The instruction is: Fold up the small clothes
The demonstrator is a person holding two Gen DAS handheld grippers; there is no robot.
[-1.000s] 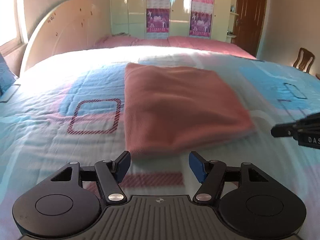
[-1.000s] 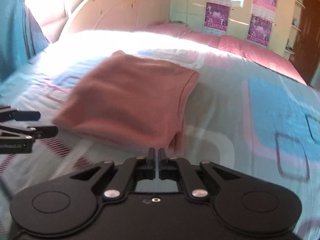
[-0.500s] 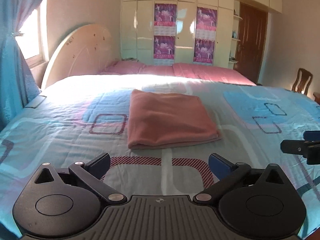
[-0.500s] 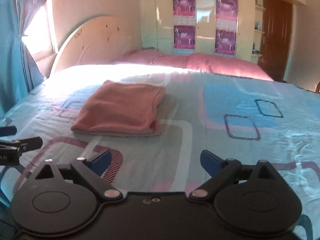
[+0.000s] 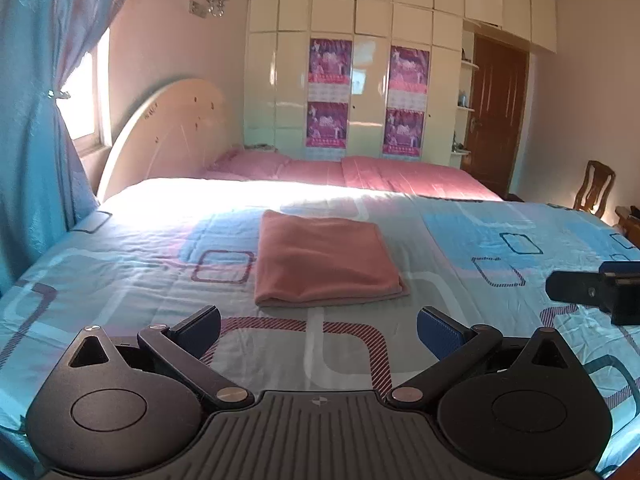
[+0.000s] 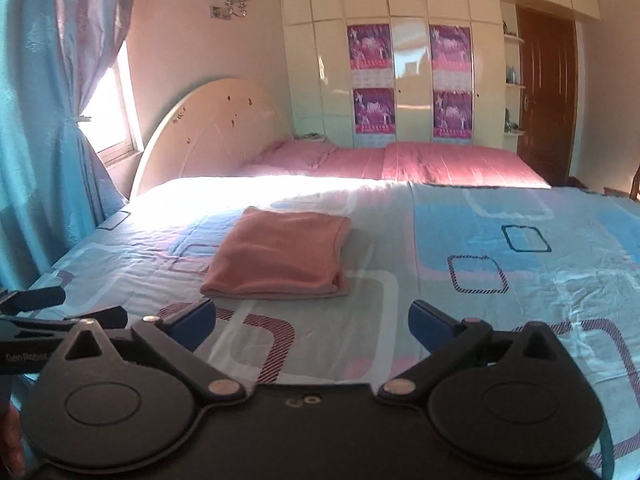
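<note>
Both grippers hang spread wide above the bedspread, holding nothing. On the left gripper (image 5: 318, 326), two matte black linkage arms with brass-coloured pivot pins fan outward from a ribbed grey plate, each ending in a blue pad (image 5: 438, 334) with a fine dotted grip texture. Smooth black round housings flank the arms. The right gripper (image 6: 310, 322) has the same build, its blue-tipped fingers (image 6: 192, 320) angled far apart over a flat black plate; its dark tip also shows at the right edge of the left wrist view.

Ahead of both tools lies the folded pink garment (image 5: 326, 262), a soft, slightly fuzzy knit squared into a neat rectangle of stacked layers. The nearest edge is a rounded fold, with a thin paler layer peeking out underneath at the near right corner. It rests flat on the quilted bedspread (image 5: 460, 248), well apart from both grippers and near the middle of the bed.

That cover is a smooth, lightly wrinkled cotton printed with rounded rectangles in turquoise, grey, white and pink, some outlined in hatched maroon stripes. Beyond it sit ribbed pink pillows (image 6: 400, 160), a glossy cream arched headboard (image 6: 212, 128) and shiny panelled wardrobe doors (image 5: 368, 80) bearing purple posters. A sheer blue curtain (image 6: 36, 152) hangs at the left.
</note>
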